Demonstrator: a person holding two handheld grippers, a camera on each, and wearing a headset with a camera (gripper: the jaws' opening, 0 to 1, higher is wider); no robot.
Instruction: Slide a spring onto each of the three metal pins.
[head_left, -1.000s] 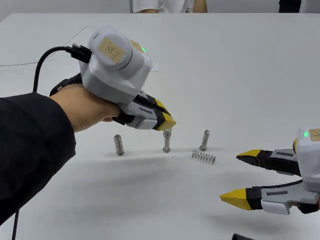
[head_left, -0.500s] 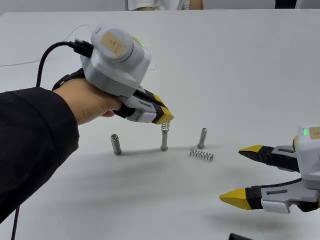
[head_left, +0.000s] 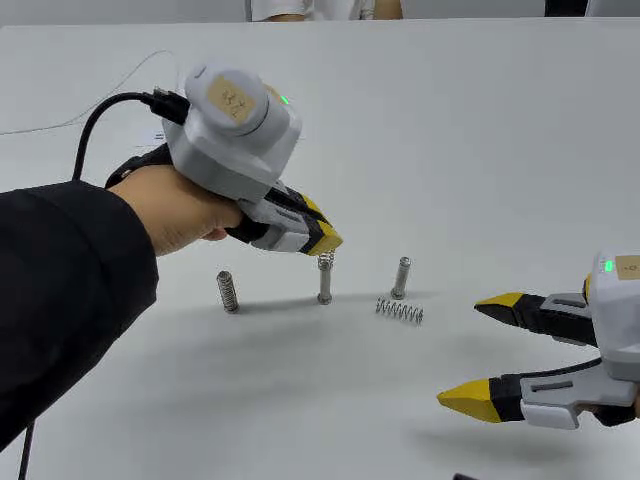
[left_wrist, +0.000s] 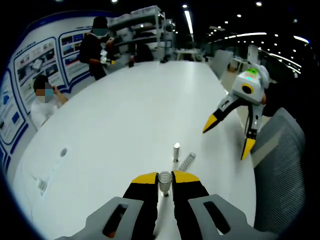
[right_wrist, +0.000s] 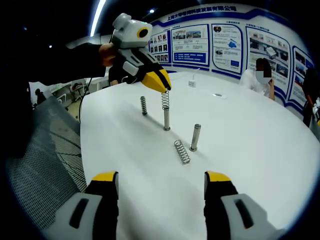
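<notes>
Nothing much has moved since a second ago: the left gripper still pinches the spring at the top of the middle pin. Far left of that pin, a black sleeve runs off the edge. A bare hand wraps the gripper's grey-white plastic body. The left pin stands left of the middle pin. It is wrapped top to bottom in wire coils, so its metal hardly shows. The left gripper's pointy yellow tips sit almost together, with the thin shiny spring squeezed between them. The spring hides the middle pin's top, and the pin's lower half is bare, smooth metal. Just right of the middle pin, a loose spring lies flat on the white table. It is beside the bare right pin, which stands straight. Well to the right of the middle pin, the right gripper hangs with its tips wide apart, holding nothing. Its body is cut off by the edge.
</notes>
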